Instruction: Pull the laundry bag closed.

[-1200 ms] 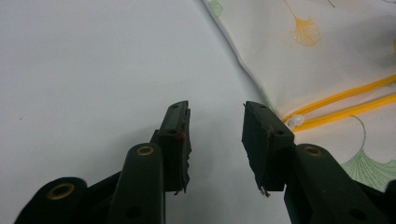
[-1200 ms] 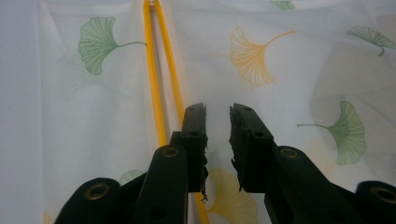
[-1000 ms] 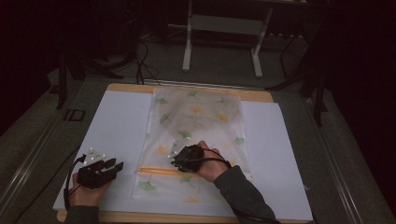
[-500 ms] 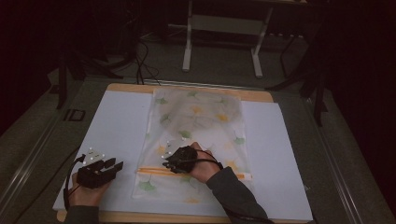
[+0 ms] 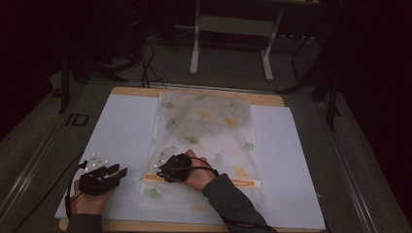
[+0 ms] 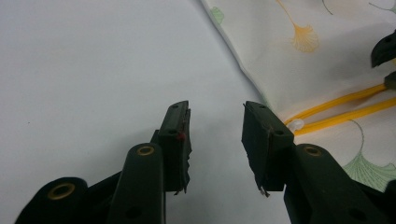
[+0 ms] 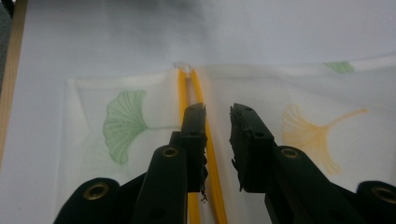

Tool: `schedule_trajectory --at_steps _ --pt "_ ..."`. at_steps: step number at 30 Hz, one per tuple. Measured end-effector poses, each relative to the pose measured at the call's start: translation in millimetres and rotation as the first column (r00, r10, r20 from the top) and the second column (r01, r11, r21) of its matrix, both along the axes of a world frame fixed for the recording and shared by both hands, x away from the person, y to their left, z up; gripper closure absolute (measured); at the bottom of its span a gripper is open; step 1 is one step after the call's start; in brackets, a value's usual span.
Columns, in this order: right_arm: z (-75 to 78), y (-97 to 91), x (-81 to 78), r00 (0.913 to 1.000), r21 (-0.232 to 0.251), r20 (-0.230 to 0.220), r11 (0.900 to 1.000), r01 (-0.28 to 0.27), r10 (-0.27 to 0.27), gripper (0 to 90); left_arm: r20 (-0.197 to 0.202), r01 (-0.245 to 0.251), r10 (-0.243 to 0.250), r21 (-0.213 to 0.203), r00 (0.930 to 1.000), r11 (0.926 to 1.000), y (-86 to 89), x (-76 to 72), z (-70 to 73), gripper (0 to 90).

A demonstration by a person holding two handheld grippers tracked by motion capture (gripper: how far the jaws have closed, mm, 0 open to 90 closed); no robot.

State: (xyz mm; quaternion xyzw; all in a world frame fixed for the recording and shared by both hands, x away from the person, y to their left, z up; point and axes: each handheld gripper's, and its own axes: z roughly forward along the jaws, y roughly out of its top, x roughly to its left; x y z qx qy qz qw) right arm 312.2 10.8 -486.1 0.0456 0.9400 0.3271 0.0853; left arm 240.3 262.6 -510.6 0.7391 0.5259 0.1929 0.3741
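**Both grippers open, nothing gripped**

Left gripper (image 5: pixel 118 173) near-left on white sheet (image 5: pixel 121 126), jaws apart, empty. Right gripper (image 5: pixel 163 171) over the leaf-print bag (image 5: pixel 214 126) at table centre, jaws apart above the yellow zip strip (image 7: pixel 205 126), not clamping it. Bag runs to the far edge.

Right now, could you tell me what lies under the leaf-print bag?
The leaf-print bag lies flat on a white sheet, which covers a wooden table. Anything inside the bag is hidden.
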Motion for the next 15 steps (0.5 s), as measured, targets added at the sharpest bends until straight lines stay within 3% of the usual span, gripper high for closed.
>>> schedule_trajectory --at_steps 15 --pt "-10.5 20.8 -0.9 0.9996 -0.005 -0.019 0.9997 -0.022 0.022 74.1 0.0 -0.001 0.001 -0.002 1.0 1.0 1.3 -0.1 0.3 62.1"
